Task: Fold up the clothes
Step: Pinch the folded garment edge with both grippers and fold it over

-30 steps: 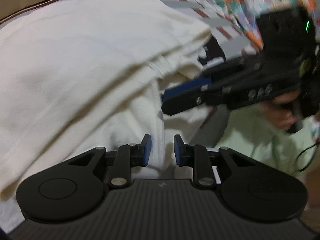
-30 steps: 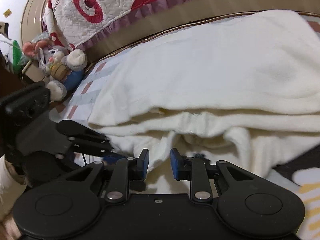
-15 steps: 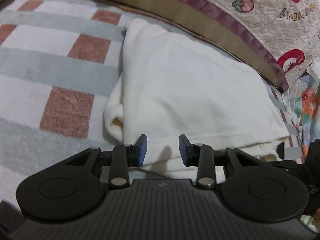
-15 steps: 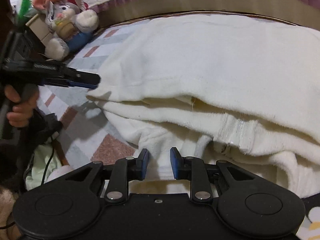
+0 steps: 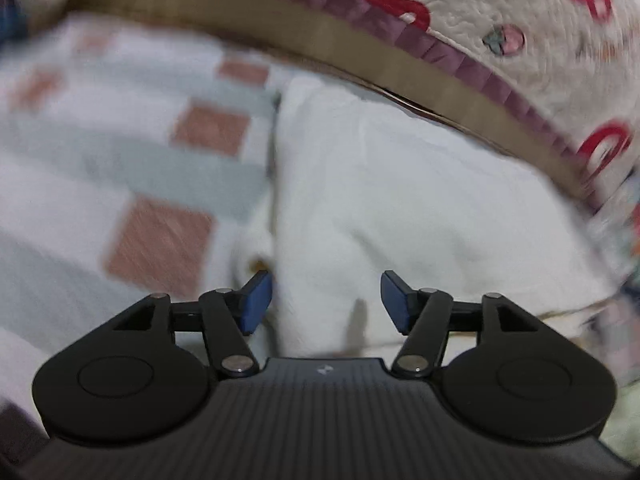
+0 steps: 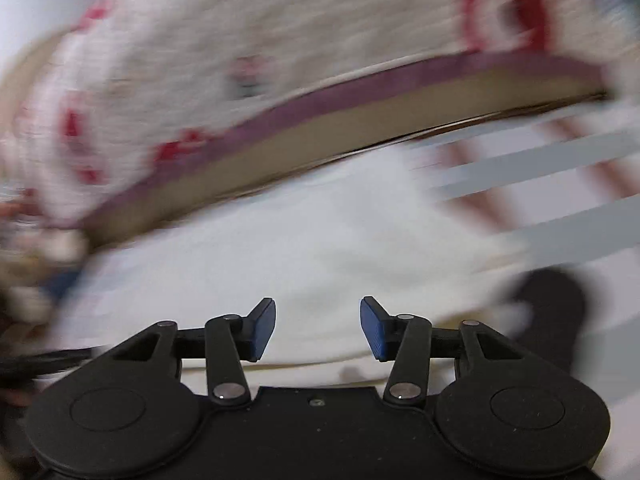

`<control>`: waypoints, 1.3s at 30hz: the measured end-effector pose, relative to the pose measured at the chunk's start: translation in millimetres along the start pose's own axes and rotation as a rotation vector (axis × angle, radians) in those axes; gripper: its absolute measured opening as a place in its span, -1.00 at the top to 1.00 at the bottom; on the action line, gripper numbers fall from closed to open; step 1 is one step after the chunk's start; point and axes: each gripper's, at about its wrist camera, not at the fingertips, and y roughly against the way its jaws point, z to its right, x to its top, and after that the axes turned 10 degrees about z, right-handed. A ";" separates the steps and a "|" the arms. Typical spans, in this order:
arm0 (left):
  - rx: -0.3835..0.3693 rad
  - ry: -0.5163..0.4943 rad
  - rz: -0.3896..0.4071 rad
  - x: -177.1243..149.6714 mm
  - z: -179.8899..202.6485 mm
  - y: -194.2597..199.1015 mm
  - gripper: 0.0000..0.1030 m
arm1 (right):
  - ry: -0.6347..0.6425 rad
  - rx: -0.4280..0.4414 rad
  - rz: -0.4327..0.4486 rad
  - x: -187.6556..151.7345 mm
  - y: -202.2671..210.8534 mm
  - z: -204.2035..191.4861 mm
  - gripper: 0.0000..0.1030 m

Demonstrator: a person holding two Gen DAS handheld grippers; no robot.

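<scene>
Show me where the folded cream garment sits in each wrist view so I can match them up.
Left wrist: the cream garment fills centre and right, directly ahead of the open left gripper, its left edge against the checked blanket.
Right wrist: blurred, it spans the lower middle, just beyond the open right gripper, with the blanket at right.
Shared landmark: the tan band with purple trim running behind the garment.

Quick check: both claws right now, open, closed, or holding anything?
Left claw: open, holding nothing, over the cream garment.
Right claw: open, holding nothing.
</scene>
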 end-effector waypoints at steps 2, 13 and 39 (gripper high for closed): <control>-0.013 0.077 0.000 0.0 -6.9 -0.7 -0.21 | 0.028 -0.112 0.026 -0.7 6.5 18.1 -0.03; 0.048 -0.144 -0.005 -6.4 24.0 0.1 0.81 | 0.175 -0.412 0.188 33.8 13.2 77.0 0.82; 0.053 0.182 0.025 6.7 -22.6 30.8 0.87 | -0.085 -0.412 0.195 1.6 35.4 99.1 0.80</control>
